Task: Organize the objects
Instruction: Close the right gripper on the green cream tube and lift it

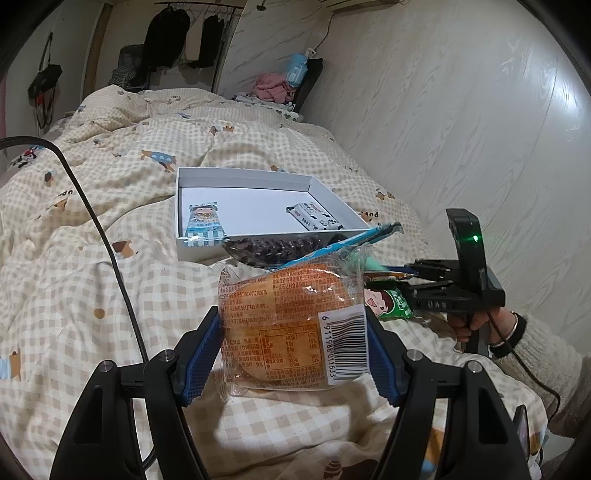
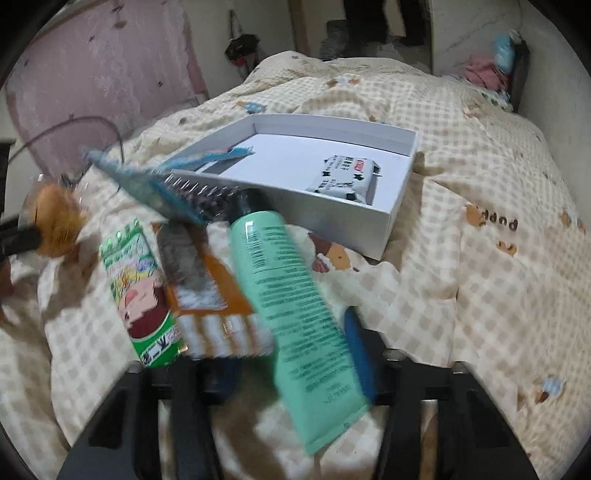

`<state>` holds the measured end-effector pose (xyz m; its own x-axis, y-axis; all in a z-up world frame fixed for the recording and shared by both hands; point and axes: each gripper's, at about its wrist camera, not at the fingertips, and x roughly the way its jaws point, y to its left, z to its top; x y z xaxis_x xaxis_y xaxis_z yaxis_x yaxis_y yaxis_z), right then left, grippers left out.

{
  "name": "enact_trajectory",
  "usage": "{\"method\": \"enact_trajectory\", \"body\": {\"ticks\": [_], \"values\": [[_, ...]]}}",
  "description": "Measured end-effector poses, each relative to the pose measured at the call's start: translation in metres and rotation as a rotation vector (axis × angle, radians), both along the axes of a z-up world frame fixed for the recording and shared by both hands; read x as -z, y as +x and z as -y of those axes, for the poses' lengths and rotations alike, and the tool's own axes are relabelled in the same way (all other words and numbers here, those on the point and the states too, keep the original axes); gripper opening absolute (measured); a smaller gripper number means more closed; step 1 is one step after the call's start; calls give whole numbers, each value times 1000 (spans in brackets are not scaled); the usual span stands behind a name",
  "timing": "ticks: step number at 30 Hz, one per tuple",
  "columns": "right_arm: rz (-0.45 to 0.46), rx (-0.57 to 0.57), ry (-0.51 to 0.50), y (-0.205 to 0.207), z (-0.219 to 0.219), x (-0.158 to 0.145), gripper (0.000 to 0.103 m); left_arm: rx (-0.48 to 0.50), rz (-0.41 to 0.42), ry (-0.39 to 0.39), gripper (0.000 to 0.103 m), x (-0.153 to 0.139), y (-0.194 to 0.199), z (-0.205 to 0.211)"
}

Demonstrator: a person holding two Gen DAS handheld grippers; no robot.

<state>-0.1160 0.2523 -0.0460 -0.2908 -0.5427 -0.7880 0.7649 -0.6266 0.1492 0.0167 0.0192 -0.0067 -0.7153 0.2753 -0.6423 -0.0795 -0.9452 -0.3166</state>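
Bread packet (image 1: 291, 325) between jaws, seemingly gripped

1. My way to the white box (image 2: 384, 221) is blocked in front by a hairbrush (image 2: 207, 192) and snack packets (image 2: 144, 295).
2. Open quilt (image 2: 498, 295) lies beside the box, and its middle floor is free.

Checked quilt (image 1: 110, 192) covers bed; pale wood-grain wall (image 1: 461, 110); possibly clothes rack (image 1: 192, 33) behind.

Bread pack (image 1: 291, 325) sits in my left claw (image 1: 295, 354); mint tube (image 2: 295, 295) tilted in my right claw (image 2: 295, 373); white box (image 1: 207, 243) holds two packets.
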Motion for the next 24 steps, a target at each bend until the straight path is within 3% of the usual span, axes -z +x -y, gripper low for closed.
{"method": "enact_trajectory", "body": {"ticks": [2,9,17,20,24], "values": [[87,52,-38,-12,-9,2,27,-5,-7,4,75,0,1,1],[190,111,-134,-3,-46,-15,15,-10,-6,13,75,1,0,4],[286,175,-321,20,-87,-38,15,-11,-5,11,75,1,1,4],[276,147,-295,35,-82,-39,15,-11,-5,12,75,1,1,4],[193,61,-132,64,-62,-26,15,-10,-5,12,75,1,1,3]]}}
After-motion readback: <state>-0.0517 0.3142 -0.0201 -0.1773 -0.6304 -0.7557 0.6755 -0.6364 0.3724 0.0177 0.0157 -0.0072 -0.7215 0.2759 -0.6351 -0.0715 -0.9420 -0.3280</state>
